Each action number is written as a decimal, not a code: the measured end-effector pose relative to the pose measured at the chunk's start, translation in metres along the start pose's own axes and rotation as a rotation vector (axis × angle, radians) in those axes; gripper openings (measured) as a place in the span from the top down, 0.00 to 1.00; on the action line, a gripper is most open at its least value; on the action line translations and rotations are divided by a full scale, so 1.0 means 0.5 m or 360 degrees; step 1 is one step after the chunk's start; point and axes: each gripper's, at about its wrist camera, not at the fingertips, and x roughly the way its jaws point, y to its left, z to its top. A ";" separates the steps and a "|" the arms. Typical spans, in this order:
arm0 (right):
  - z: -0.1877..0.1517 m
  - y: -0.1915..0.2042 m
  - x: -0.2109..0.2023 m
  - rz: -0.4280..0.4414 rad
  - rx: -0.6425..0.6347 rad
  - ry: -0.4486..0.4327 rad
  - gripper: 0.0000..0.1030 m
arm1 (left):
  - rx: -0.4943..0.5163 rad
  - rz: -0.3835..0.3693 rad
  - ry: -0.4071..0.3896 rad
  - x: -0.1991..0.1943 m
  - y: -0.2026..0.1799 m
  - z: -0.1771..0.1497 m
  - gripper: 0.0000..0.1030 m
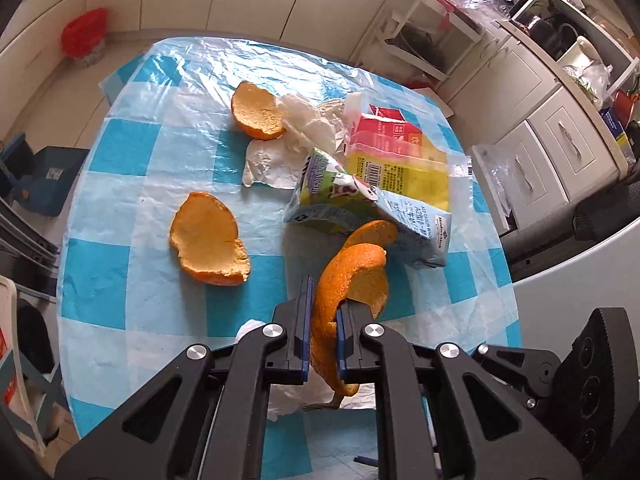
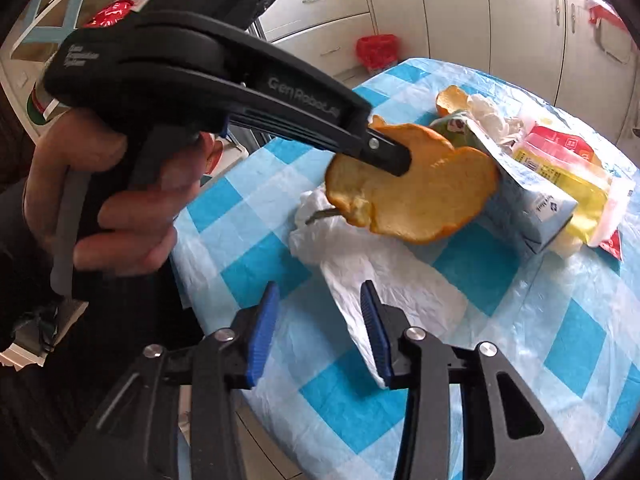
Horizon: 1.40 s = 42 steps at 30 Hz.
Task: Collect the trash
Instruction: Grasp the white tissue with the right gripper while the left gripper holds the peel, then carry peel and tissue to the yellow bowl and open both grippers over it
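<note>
1. My left gripper (image 1: pixel 323 312) pinches a curled orange peel (image 1: pixel 352 276), lifted off the table (image 1: pixel 120 184): pebbled rind outside, pale spongy pith inside.
2. My right gripper (image 2: pixel 320 320) is spread above crinkled white paper (image 2: pixel 384 276).
3. At two o'clock, creased cartons (image 1: pixel 360 200).

A blue-and-white checked cloth (image 1: pixel 132 184) covers the counter. White cabinets (image 2: pixel 452 8) line the wall, a red bag (image 2: pixel 378 51) on the floor below them.

Orange peel (image 1: pixel 352 280), blue-and-white checked tablecloth (image 1: pixel 132 184), blue-padded black tongs (image 2: pixel 320 332).
</note>
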 end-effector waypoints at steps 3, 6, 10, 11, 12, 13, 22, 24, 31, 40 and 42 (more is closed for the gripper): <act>0.007 -0.001 -0.003 -0.0075 0.0017 -0.0089 0.20 | -0.0026 -0.0005 -0.0030 -0.015 0.010 0.002 0.91; 0.016 -0.017 0.028 -0.0116 0.0081 -0.0051 0.20 | -0.0053 -0.0015 -0.0085 -0.045 0.017 0.006 0.91; 0.026 -0.020 0.074 -0.0150 0.0062 0.0051 0.43 | -0.0080 -0.0008 -0.0152 -0.089 0.028 0.008 0.91; 0.023 -0.019 0.079 -0.0145 0.0056 0.0078 0.57 | -0.0090 -0.0010 -0.0166 -0.099 0.033 0.006 0.91; 0.020 -0.021 0.068 -0.0164 0.0033 0.0059 0.59 | -0.0100 -0.0013 -0.0176 -0.108 0.038 0.004 0.91; 0.019 -0.020 0.067 -0.0152 0.0025 0.0073 0.67 | -0.0115 -0.0019 -0.0188 -0.116 0.043 0.000 0.91; -0.028 -0.040 -0.017 -0.0099 0.0047 0.0015 0.93 | -0.0154 -0.0026 -0.0216 -0.133 0.051 -0.052 0.91; -0.042 -0.048 -0.050 -0.0119 0.0064 -0.0013 0.93 | -0.0149 -0.0044 -0.0222 -0.133 0.039 -0.066 0.91; -0.082 -0.100 -0.139 -0.0238 0.0207 -0.0097 0.93 | -0.0063 -0.0059 -0.0253 -0.125 -0.036 -0.100 0.91; -0.128 -0.159 -0.224 -0.0410 0.0427 -0.0205 0.93 | 0.0124 -0.0025 -0.0252 -0.100 -0.162 -0.130 0.91; -0.137 -0.171 -0.245 -0.0452 0.0465 -0.0227 0.93 | 0.0178 -0.0009 -0.0255 -0.095 -0.194 -0.138 0.91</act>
